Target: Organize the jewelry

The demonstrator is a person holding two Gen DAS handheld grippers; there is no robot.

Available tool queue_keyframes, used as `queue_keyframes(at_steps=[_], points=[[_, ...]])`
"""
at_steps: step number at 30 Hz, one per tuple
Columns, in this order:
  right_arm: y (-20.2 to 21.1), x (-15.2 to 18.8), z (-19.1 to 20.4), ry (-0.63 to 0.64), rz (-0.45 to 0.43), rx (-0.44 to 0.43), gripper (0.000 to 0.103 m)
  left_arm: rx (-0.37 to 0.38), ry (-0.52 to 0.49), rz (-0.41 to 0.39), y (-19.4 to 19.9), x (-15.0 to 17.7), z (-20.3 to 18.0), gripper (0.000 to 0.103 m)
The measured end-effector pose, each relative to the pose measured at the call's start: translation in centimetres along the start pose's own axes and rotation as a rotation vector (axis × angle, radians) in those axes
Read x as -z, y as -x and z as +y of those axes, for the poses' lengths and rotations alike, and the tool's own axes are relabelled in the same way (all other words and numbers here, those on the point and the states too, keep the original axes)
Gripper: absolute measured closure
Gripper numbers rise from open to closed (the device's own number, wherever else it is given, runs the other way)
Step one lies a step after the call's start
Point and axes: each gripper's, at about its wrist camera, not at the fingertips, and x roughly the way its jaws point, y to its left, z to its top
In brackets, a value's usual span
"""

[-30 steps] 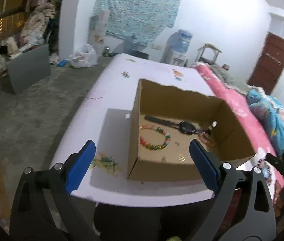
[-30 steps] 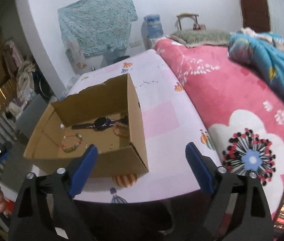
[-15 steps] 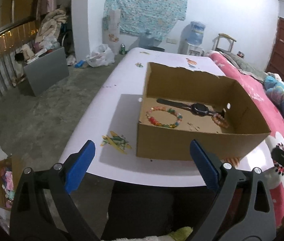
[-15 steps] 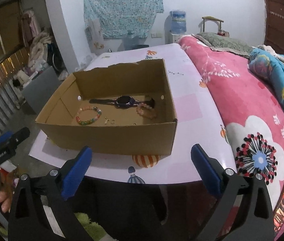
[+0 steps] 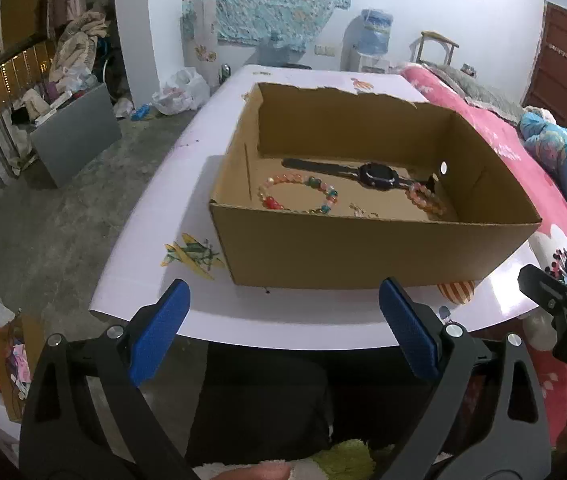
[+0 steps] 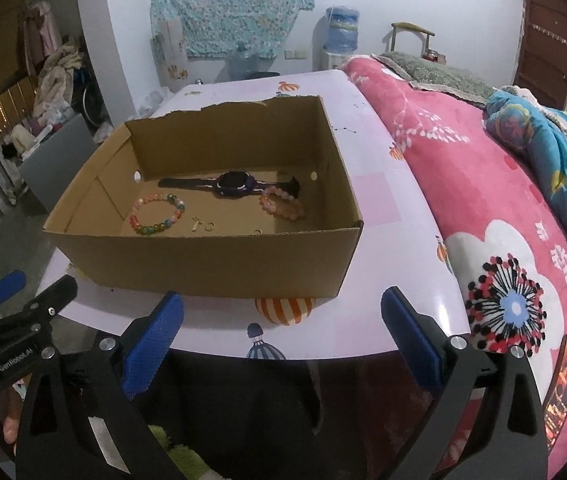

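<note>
A pale lilac surface [image 6: 387, 216] printed with balloons and small planes carries an open cardboard box [image 6: 211, 256] near its front edge, in a bedroom with white walls, a patterned blue cloth [image 6: 231, 4] hung on the far wall and a water dispenser [image 6: 341, 36] beside it. A bed with a pink floral cover [image 6: 483, 208] runs along the surface's right edge.

Inside the box lie a dark wristwatch [image 6: 235, 185] along the back wall, a multicoloured bead bracelet [image 6: 157, 214] toward the left wall, a pink bead bracelet [image 6: 281, 206] toward the right wall, and small gold pieces [image 6: 203, 225] near the front wall.

The left hand-held gripper [image 5: 279, 328] hangs off the surface's front edge, blue pads wide apart, holding nothing. The right hand-held gripper [image 6: 281, 332] hangs likewise, its jaws having just been opening, now spread to their widest with nothing between them.

Only the left view shows the concrete floor [image 5: 55, 216], a grey cabinet [image 5: 77, 134] and a plane print [image 5: 191, 256] at the box's front left corner. Only the right view shows the box's right outer wall and the striped balloon print [image 6: 283, 310] whole.
</note>
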Motion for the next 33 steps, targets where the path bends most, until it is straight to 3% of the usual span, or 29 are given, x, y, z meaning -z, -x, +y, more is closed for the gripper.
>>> queue_keyframes(at_steps=[33], points=[[-0.44, -0.1, 0.1, 0.001, 0.002, 0.007, 0.007, -0.008, -0.037, 0.058, -1.04, 0.11, -1.12, 0.011]])
